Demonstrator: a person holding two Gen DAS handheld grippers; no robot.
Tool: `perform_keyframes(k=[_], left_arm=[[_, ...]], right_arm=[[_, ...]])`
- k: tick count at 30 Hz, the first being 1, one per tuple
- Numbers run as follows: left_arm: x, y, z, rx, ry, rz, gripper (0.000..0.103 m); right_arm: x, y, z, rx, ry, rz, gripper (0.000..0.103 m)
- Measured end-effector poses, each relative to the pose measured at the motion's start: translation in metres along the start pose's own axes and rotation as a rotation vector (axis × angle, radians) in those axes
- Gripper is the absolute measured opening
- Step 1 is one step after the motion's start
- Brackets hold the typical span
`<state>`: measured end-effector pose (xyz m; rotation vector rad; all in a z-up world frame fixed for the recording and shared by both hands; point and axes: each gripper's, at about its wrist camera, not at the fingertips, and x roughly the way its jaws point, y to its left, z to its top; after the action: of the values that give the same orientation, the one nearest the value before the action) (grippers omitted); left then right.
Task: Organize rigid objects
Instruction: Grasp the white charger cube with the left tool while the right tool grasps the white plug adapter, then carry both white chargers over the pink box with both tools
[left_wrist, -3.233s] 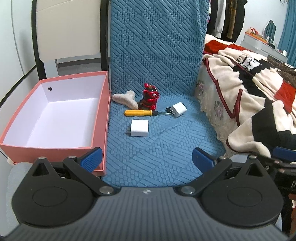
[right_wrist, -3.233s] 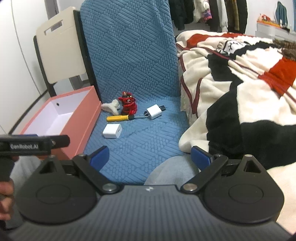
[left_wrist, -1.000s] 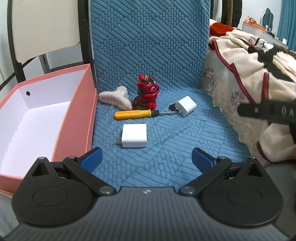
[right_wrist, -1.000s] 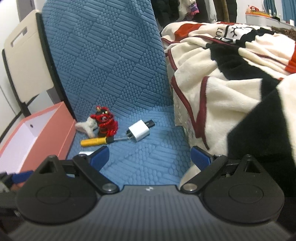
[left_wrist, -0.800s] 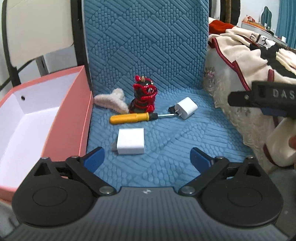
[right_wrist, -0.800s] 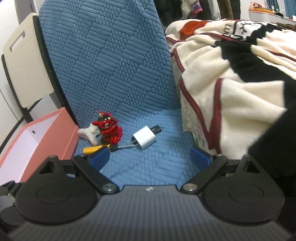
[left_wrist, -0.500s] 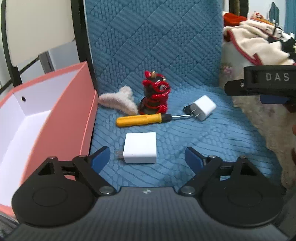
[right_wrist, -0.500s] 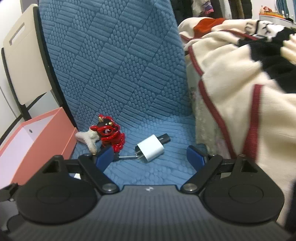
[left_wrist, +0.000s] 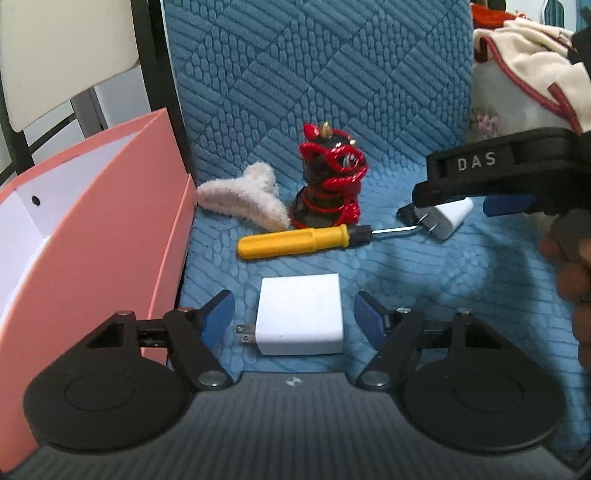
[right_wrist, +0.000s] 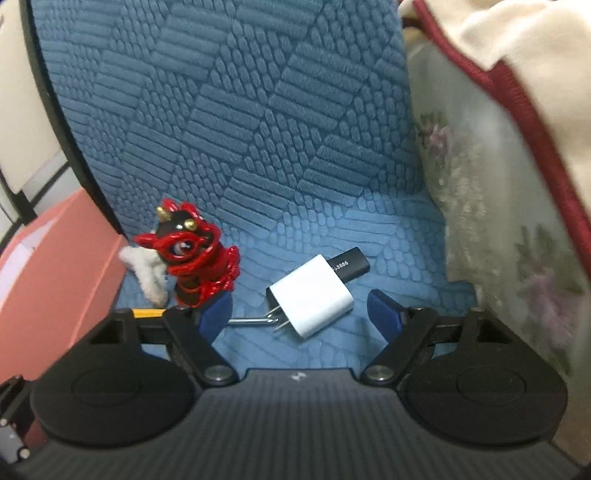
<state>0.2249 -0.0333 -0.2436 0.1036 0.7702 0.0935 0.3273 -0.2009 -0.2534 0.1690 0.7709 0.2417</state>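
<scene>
On the blue cushioned seat lie a square white charger (left_wrist: 300, 314), a yellow-handled screwdriver (left_wrist: 293, 243), a red and black lion figurine (left_wrist: 328, 182), a fluffy white hair clip (left_wrist: 242, 197) and a second white charger (right_wrist: 311, 296) with a black USB stick (right_wrist: 349, 264) plugged in. My left gripper (left_wrist: 294, 319) is open, its blue fingertips on either side of the square charger. My right gripper (right_wrist: 301, 312) is open, its fingertips on either side of the second charger. The right gripper also shows in the left wrist view (left_wrist: 491, 177), over that charger.
An open pink box (left_wrist: 96, 236) with a white inside stands at the seat's left edge. The blue chair back (left_wrist: 317, 74) rises behind the objects. A bed with a cream, red and black blanket (right_wrist: 517, 110) borders the right side. A beige chair (left_wrist: 55, 55) stands behind the box.
Both grippers have moved forward and down toward the seat. The left one now straddles the square charger, the right one straddles the charger with the USB stick. Nothing has been picked up.
</scene>
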Motion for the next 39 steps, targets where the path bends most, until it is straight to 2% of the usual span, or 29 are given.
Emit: perform_keyframes(k=[4, 10, 13, 15, 18, 24, 29, 35, 39], left_arm=[[0.009, 0.005, -0.002, -0.023, 0.021, -0.017, 0.072], [0.019, 0.009, 0.0, -0.017, 0.031, -0.041, 0.07], [0.023, 0.008, 0.001, 0.001, 0.034, -0.058, 0.065], [0.023, 0.009, 0.002, -0.005, 0.035, -0.065, 0.058], [0.021, 0.01, 0.002, -0.013, 0.041, -0.065, 0.057], [0.01, 0.016, 0.002, -0.048, 0.041, -0.069, 0.057], [-0.005, 0.02, 0.004, -0.066, 0.033, -0.085, 0.057], [-0.027, 0.026, 0.011, -0.099, 0.034, -0.133, 0.057], [-0.044, 0.028, 0.014, -0.105, 0.029, -0.146, 0.057]], right_arm=[[0.013, 0.003, 0.001, -0.042, 0.028, -0.036, 0.082], [0.024, 0.006, 0.002, -0.067, 0.051, -0.033, 0.074], [0.026, 0.013, 0.001, -0.114, 0.057, -0.051, 0.069], [0.024, 0.015, 0.001, -0.12, 0.067, -0.044, 0.066], [0.021, 0.017, 0.0, -0.115, 0.074, -0.048, 0.066], [0.0, 0.014, -0.006, -0.077, 0.099, -0.059, 0.066], [-0.027, 0.008, -0.014, -0.037, 0.086, -0.065, 0.066], [-0.052, 0.005, -0.022, 0.034, 0.09, -0.084, 0.066], [-0.071, 0.012, -0.03, 0.038, 0.093, -0.101, 0.066]])
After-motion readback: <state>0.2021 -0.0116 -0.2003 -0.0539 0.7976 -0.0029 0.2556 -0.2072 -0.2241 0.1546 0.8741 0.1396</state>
